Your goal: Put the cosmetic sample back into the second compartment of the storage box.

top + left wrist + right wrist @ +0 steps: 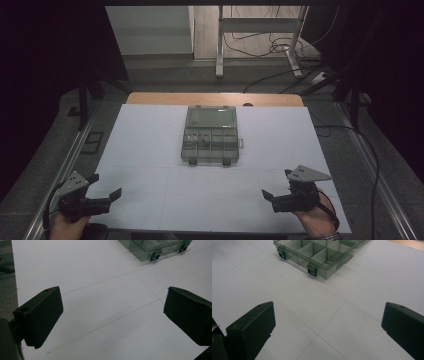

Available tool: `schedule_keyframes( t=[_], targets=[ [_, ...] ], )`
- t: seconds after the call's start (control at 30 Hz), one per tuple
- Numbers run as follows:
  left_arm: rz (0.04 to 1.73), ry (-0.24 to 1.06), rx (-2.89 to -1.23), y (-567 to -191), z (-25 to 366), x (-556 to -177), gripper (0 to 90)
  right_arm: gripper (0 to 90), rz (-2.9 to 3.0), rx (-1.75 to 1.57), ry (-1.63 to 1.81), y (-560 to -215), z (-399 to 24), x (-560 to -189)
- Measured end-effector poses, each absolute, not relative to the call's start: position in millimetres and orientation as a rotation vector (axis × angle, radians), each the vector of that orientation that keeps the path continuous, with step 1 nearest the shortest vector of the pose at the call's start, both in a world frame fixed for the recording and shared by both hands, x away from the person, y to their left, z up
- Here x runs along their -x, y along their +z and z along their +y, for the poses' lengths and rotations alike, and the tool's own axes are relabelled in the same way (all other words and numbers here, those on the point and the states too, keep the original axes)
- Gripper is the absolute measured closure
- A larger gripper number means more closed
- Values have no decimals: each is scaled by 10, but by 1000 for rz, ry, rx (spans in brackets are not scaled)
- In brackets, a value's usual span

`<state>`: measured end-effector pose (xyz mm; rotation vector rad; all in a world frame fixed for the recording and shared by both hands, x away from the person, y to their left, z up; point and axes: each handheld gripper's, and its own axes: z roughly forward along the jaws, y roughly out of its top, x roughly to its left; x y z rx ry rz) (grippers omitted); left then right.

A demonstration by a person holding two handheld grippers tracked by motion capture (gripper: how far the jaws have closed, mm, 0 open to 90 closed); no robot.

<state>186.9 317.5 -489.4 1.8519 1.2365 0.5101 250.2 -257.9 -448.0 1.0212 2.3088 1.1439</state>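
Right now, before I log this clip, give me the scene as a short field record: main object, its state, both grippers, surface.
main object: clear compartment box, centre of the table
lid: open, lying flat behind the tray
contents: small dark bits in one or two compartments; too small to identify
latches: two dark clips on the near edge
left gripper: open, holding nothing, near left corner, apart from the box
right gripper: open, holding nothing, near right corner, apart from the box
surface: white sheet with faint lines, on a wooden tabletop
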Motion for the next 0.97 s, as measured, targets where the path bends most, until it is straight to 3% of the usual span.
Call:
schedule_keyframes(
  t=[0.97],
  targets=[
    [1242,512,-1846,-4892,3178,-1864,28,0,2130,-1211,1120,-4595,-3124,-2168]
  ],
)
